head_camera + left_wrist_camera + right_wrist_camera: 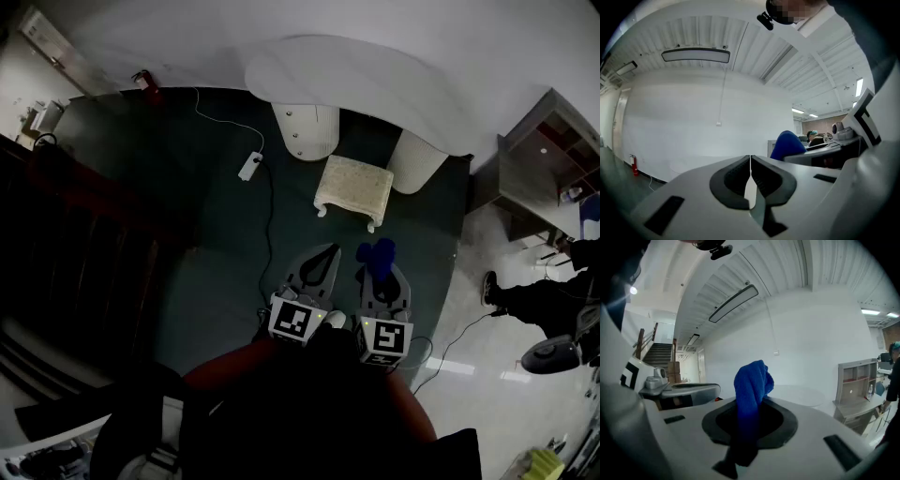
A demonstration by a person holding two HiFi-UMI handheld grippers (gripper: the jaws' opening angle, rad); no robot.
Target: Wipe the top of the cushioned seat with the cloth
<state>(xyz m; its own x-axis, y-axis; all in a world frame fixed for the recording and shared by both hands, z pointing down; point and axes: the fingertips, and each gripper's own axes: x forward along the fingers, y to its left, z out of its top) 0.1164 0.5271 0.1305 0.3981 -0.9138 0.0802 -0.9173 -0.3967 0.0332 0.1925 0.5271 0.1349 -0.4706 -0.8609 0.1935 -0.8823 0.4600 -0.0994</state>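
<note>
The cushioned seat [353, 190], a small cream stool, stands on the dark floor under the white table [356, 70]. A blue cloth [378, 257] is held between the jaws of my right gripper [381, 265], which is shut on it; the cloth [751, 394] sticks up from the jaws in the right gripper view. My left gripper [325, 258] is beside it, jaws shut with nothing between them; its tips [750, 161] meet in the left gripper view. Both grippers hover short of the seat, nearer to me, and point upward at the wall.
Two white table legs [306, 129] [415, 161] flank the seat. A white power strip [249, 166] with its cable lies on the floor to the left. A wooden shelf unit [548, 159] stands right. A person's shoe [490, 288] is at right.
</note>
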